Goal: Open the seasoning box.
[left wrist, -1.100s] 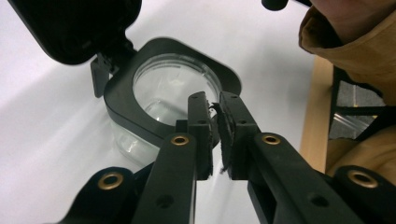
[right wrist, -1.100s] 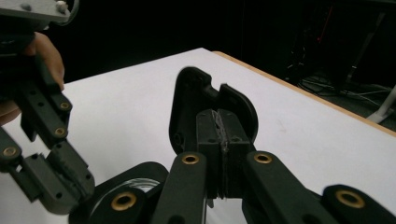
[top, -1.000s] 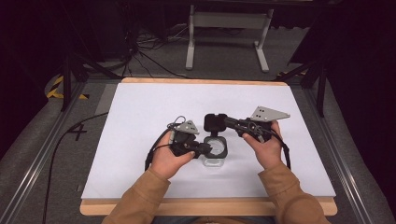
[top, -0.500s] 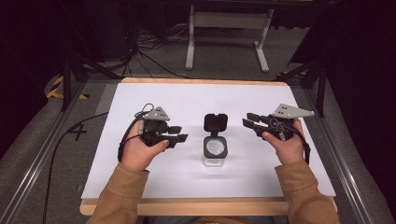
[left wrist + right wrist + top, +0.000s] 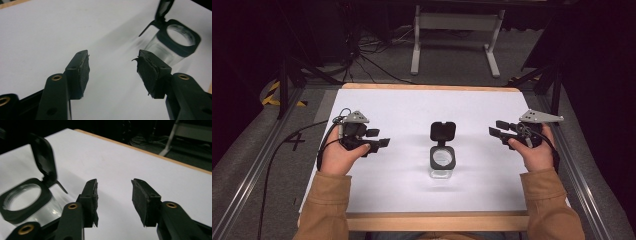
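Between the two hands, well apart from each, the jar (image 5: pixel 442 161) stands with lid (image 5: pixel 443 132) flipped up; left gripper (image 5: pixel 379 138) and right gripper (image 5: pixel 495 128) point inward at it, level, jaws just spread, nothing between

Open-lidded clear jar (image 5: pixel 442 162) mid-table, left gripper (image 5: pixel 381 138), right gripper (image 5: pixel 496 128) flanking, apart

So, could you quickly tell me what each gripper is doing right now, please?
Left gripper: open, jaws just opened, empty.
Right gripper: open, jaws just opened, empty.
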`<state>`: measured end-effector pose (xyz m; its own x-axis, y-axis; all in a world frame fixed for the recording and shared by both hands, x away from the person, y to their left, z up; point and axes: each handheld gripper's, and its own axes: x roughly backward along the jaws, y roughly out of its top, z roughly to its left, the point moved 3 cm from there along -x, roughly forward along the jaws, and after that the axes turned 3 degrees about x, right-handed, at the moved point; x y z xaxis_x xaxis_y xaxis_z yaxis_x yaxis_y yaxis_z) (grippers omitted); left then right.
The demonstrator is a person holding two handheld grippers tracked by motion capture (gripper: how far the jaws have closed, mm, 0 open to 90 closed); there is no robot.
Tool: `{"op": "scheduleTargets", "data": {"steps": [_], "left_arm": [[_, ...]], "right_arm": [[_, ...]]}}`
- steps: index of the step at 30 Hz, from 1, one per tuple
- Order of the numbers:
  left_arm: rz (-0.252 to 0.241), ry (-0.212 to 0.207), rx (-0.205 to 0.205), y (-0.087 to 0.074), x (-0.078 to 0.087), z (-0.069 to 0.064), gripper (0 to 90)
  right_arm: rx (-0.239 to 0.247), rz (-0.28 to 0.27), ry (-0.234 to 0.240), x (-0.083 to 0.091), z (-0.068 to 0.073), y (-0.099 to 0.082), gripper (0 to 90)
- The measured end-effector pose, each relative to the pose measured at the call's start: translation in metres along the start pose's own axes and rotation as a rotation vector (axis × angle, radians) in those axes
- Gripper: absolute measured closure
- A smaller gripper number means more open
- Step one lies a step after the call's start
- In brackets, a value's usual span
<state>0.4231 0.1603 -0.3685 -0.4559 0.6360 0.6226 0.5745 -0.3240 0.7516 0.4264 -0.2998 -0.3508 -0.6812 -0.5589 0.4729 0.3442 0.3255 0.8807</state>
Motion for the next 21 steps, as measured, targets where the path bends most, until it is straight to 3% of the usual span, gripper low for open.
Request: {"op": "scheduleTargets", "data": {"steps": [6, 9, 11, 15, 21], "left_arm": [[0.000, 0.056, 0.036, -0.011, -0.008, 0.025, 39.0], [-0.031, 0.052, 0.069, -0.016, -0.014, 0.039, 36.5], [-0.039, 0.077, 0.068, -0.020, -0.017, 0.045, 36.5], [-0.017, 0.106, 0.090, -0.029, -0.026, 0.056, 35.4], [0.032, 0.122, 0.107, -0.039, -0.039, 0.064, 34.6]], "right_arm": [[-0.025, 0.064, -0.054, -0.003, -0.017, -0.013, 50.4], [-0.039, 0.095, -0.068, -0.006, -0.025, -0.021, 47.3], [-0.049, 0.114, -0.077, -0.008, -0.031, -0.027, 46.9], [-0.064, 0.163, -0.109, -0.015, -0.043, -0.042, 46.2], [-0.105, 0.214, -0.118, -0.023, -0.056, -0.060, 45.6]]}}
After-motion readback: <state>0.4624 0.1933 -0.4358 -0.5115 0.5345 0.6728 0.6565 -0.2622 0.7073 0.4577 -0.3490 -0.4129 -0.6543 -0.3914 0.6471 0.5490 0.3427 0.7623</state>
